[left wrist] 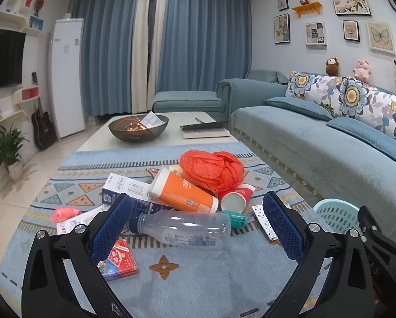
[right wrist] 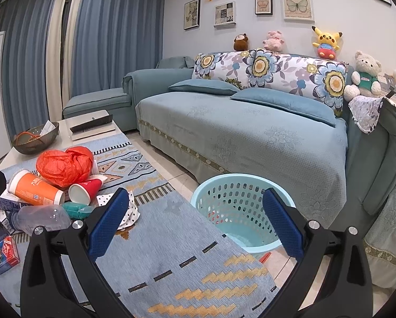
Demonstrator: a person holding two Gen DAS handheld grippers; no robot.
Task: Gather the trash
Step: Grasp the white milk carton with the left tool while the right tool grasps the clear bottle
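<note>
Trash lies piled on a blue patterned rug (left wrist: 187, 278): a clear plastic bottle (left wrist: 182, 228), an orange cup (left wrist: 184, 193), a crumpled orange bag (left wrist: 211, 169), a red paper cup (left wrist: 236, 198), a white and blue carton (left wrist: 126, 188), a red card pack (left wrist: 119, 261) and a teal wrapper (left wrist: 236, 218). My left gripper (left wrist: 198, 225) is open, its fingers either side of the bottle. My right gripper (right wrist: 196, 220) is open and empty, above the rug beside a light blue basket (right wrist: 240, 212). The basket also shows in the left wrist view (left wrist: 335, 217). The pile shows at the left in the right wrist view (right wrist: 62, 167).
A white coffee table (left wrist: 171, 132) holds a dark mesh bowl (left wrist: 138, 128) and a book (left wrist: 204, 131). A blue sofa (right wrist: 251, 132) runs along the right. A potted plant (left wrist: 8, 151) and a guitar (left wrist: 41, 124) stand at the left wall.
</note>
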